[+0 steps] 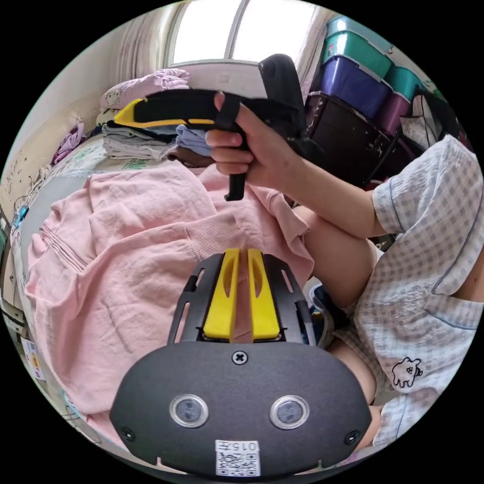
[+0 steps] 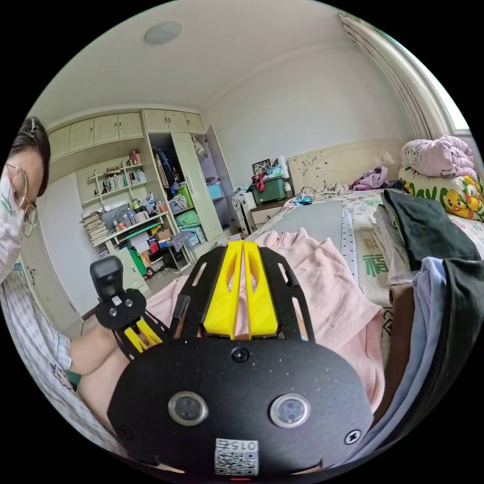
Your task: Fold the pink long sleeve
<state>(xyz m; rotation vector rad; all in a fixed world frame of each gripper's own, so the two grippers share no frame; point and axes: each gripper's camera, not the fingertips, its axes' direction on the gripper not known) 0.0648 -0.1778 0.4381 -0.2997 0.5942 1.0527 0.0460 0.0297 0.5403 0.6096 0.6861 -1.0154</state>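
Over the bed, the left gripper (image 1: 242, 252) hung just above the pink long sleeve (image 1: 126, 262), its yellow jaws almost closed with only a thin slit between them and no cloth visibly pinched. In the right gripper view, the right gripper (image 2: 243, 245) had its jaws nearly together too, empty, held above the same garment. From the left gripper view it appeared raised, gripped in the person's hand (image 1: 252, 151).

That pink top lay rumpled across the bed, one cuff bunched near the left jaws. Folding seemed barely begun; the next move likely called for opening the jaws and pinching a sleeve or hem to spread it flat.

Beside it sat a stack of folded clothes (image 2: 423, 237). Lidded storage bins (image 1: 363, 70) stood piled by the window, their contents hidden.
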